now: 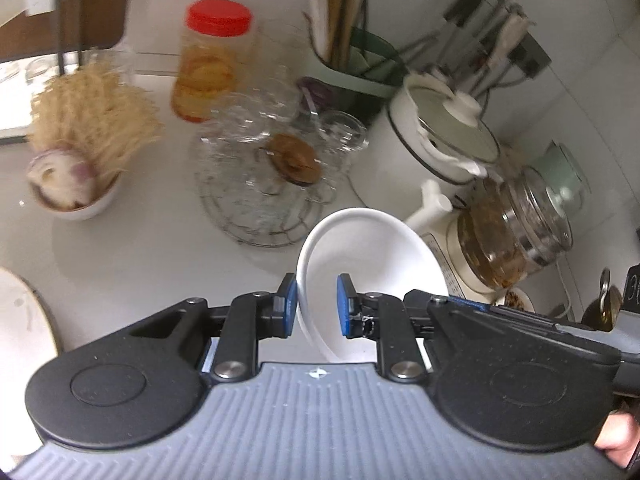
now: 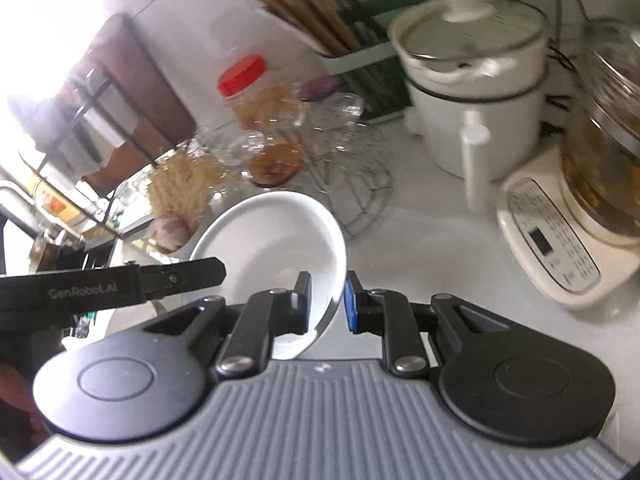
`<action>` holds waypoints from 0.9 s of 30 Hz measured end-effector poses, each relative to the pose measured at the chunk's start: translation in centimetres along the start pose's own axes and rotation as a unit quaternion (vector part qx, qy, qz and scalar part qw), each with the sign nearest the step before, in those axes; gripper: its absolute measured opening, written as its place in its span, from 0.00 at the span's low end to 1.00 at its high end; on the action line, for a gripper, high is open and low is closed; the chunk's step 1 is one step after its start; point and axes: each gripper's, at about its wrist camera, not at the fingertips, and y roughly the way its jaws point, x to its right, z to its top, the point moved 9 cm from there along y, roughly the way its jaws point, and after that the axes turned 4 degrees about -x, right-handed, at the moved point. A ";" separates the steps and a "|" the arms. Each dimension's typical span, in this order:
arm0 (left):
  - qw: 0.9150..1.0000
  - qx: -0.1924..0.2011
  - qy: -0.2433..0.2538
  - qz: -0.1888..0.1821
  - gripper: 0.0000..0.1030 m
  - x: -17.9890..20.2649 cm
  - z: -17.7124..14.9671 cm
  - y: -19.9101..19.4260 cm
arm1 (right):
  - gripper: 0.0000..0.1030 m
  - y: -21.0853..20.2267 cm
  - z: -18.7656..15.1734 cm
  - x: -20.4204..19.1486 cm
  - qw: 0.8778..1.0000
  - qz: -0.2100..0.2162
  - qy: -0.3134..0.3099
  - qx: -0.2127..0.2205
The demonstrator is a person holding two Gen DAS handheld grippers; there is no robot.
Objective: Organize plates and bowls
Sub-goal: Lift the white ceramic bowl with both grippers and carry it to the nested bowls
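We hold a shallow white ceramic bowl [image 1: 372, 256] in the air above the white surface [image 1: 152, 248], one gripper on each side of its rim. Our left gripper [image 1: 318, 306] has its jaws pinching the bowl's left edge, one blue pad outside the wall and one inside. Our right gripper [image 2: 328, 300] has its jaws pinching the bowl [image 2: 276, 236] at the right edge in the same way, and the black body of the left gripper [image 2: 120, 284] reaches in from the left in that view. The bowl is tilted, its hollow facing both cameras. Beyond it on the surface stand a round wire rack of clear glass cups [image 1: 260, 168], a red-lidded plastic jar [image 1: 212, 60], a small white bowl of dry noodles and onion [image 1: 76, 184], and a white lidded pot [image 1: 444, 132].
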 end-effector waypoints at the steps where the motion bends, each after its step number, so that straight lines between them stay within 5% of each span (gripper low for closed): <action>1: 1.000 0.003 -0.006 0.002 0.22 -0.5 -0.1 -0.3 | 0.19 0.1 0.1 -0.4 1.000 0.002 -0.006 0.000; 15: 0.994 0.039 -0.098 0.034 0.22 -7.6 -2.4 -4.1 | 0.19 3.7 -1.1 -7.1 0.993 0.028 -0.101 -0.047; 27: 0.986 0.015 -0.157 0.058 0.22 -12.3 -6.6 -1.5 | 0.21 8.0 -5.2 -8.2 0.984 0.023 -0.133 -0.114</action>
